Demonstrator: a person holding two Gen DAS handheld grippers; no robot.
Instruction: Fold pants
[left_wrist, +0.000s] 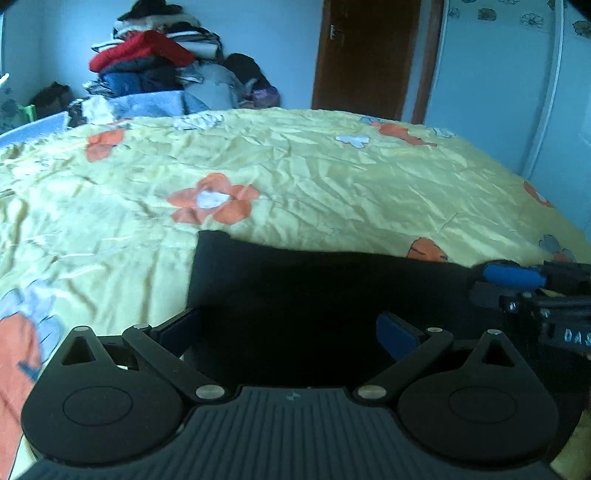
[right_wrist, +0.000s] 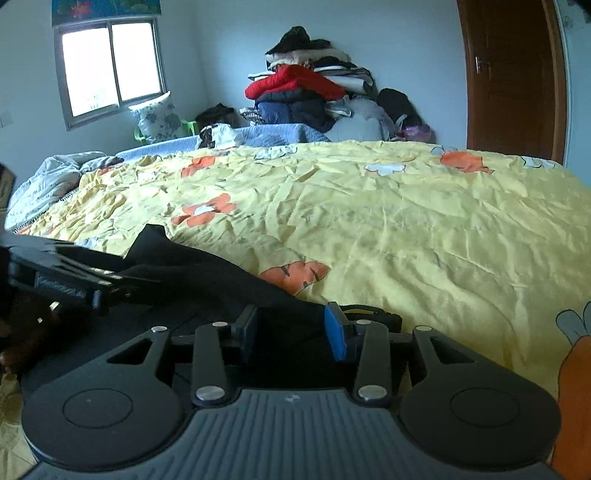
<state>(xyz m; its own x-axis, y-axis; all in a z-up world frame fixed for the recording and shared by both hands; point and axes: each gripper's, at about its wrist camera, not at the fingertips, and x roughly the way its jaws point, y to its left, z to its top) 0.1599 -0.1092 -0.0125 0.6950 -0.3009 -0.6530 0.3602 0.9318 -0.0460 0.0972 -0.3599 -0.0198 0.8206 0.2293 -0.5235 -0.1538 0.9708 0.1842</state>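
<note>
You have the black pants (left_wrist: 317, 291) lying near the front edge of the bed, on the yellow flowered bedsheet (left_wrist: 332, 177), and both tools are right over them, so the step in hand looks like setting down and squaring a fold. Your left gripper (left_wrist: 288, 332) has its jaws spread wide apart above the dark cloth, with nothing pinched between them. Your right gripper (right_wrist: 291, 328) stands partly parted, and black fabric sits in the gap between its fingers; whether the blue pad (right_wrist: 335, 332) presses on that fabric I cannot tell, so treat the cloth as possibly loose. To do this well, let go fully before you pull back, so that no layer drags along and opens the fold. Lift the fingers clear upward, not sideways across the cloth. Then check that the far edge lies straight against the sheet and press out any ridge. The pants read as one dark, flat slab: in the left wrist view the far edge is a fairly clean line with a squared corner on the left, while in the right wrist view that corner peaks up a little and the surface slopes in soft folds.
</note>
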